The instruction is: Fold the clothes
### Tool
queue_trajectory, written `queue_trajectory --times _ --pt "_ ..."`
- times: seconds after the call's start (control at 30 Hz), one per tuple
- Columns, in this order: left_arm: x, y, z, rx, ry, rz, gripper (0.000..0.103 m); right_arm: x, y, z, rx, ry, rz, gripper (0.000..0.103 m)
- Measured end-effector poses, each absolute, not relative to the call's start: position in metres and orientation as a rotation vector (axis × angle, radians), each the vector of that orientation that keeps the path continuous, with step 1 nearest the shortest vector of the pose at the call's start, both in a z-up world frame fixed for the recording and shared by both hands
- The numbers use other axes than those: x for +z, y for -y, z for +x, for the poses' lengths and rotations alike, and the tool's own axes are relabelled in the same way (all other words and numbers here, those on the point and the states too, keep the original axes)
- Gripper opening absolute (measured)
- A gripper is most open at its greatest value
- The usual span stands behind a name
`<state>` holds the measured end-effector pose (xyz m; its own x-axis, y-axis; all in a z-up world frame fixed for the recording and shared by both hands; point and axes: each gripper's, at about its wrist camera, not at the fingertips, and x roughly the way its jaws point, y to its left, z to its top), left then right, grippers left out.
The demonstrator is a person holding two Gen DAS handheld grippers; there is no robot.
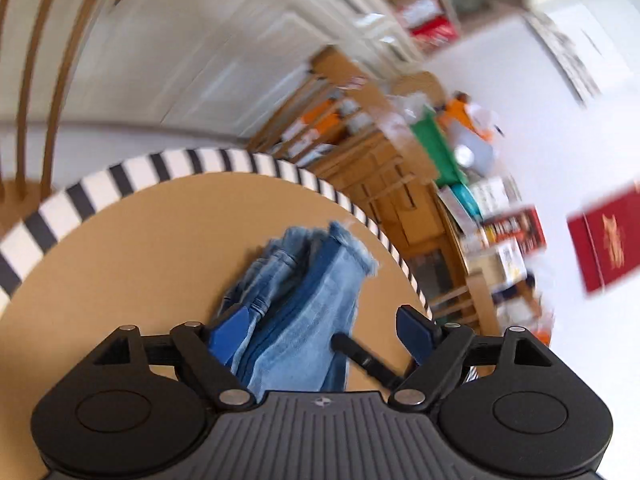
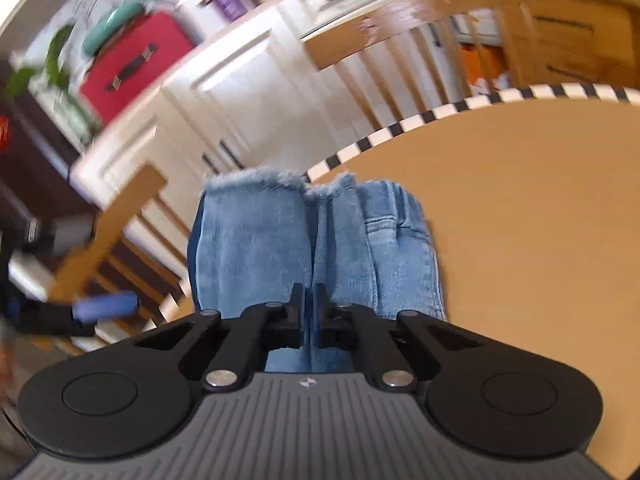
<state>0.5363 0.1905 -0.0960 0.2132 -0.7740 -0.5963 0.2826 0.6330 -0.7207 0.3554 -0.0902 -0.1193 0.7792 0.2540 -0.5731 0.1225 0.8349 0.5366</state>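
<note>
Light blue jeans (image 2: 256, 240) with frayed hems are folded lengthwise over the round tan table (image 2: 540, 208). My right gripper (image 2: 308, 304) is shut on the near end of the denim, which bunches between its fingers. In the left wrist view the jeans (image 1: 312, 280) stretch away between the blue pads (image 1: 232, 336) of my left gripper (image 1: 324, 334), which stands open and clasps nothing. A black finger-like part (image 1: 360, 354) pokes out at the denim's right edge. The right wrist view shows a blue pad of the left gripper (image 2: 106, 306) off to the left, apart from the cloth.
The table has a black-and-white striped rim (image 1: 120, 184). Wooden chairs (image 2: 400, 36) stand close around it. Behind are white cabinets (image 2: 224, 92), a red case (image 2: 132, 64), and a wooden shelf unit (image 1: 400, 184) piled with boxes and papers. Both views are motion-blurred.
</note>
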Motion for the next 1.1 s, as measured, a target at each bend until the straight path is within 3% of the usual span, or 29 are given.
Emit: queue_trajectory --times 0.2,0.23,0.27,0.3,0.47,0.53,0.57,0.67,0.83,0.9,1.0,1.07,1.1 --pt "-0.089 -0.185 0.491 -0.839 -1.099 -0.302 0.083 -0.099 0.093 0.353 0.021 -0.712 0.509 0.005" --pt "-0.087 -0.184 0.483 -0.848 -1.092 -0.265 0.083 -0.103 0.092 0.359 0.002 -0.746 0.48 0.015" --pt "-0.086 -0.183 0.475 -0.856 -1.086 -0.228 0.081 -0.112 0.093 0.366 -0.022 -0.795 0.466 0.038" --pt "-0.088 -0.18 0.468 -0.841 -1.074 -0.182 0.076 -0.116 0.094 0.37 -0.029 -0.809 0.463 0.043" --pt "-0.085 -0.18 0.425 -0.836 -0.923 0.014 0.075 -0.1 0.093 0.351 -0.088 -0.629 0.365 0.039" --pt "-0.092 -0.176 0.415 -0.833 -0.934 0.083 0.071 -0.105 0.093 0.354 -0.064 -0.666 0.357 0.034" --pt "-0.097 -0.175 0.413 -0.819 -0.957 0.097 0.068 -0.109 0.093 0.356 -0.035 -0.692 0.368 0.023" --pt "-0.104 -0.175 0.406 -0.808 -0.957 0.109 0.061 -0.108 0.078 0.343 0.041 -0.703 0.356 0.015" --pt "-0.121 -0.17 0.401 -0.78 -0.929 0.186 0.062 -0.138 0.049 0.334 0.022 -0.835 0.287 0.012" --pt "-0.118 -0.165 0.399 -0.768 -0.94 0.228 0.062 -0.133 0.045 0.329 -0.001 -0.836 0.29 0.013" --pt "-0.106 -0.187 0.395 -0.776 -0.992 0.115 0.063 -0.103 0.051 0.296 -0.026 -0.8 0.34 0.026" --pt "-0.098 -0.21 0.385 -0.792 -1.019 0.053 0.067 -0.088 0.06 0.257 -0.031 -0.767 0.387 0.044" --pt "-0.095 -0.225 0.377 -0.805 -1.029 0.029 0.071 -0.083 0.066 0.235 -0.031 -0.763 0.415 0.043"
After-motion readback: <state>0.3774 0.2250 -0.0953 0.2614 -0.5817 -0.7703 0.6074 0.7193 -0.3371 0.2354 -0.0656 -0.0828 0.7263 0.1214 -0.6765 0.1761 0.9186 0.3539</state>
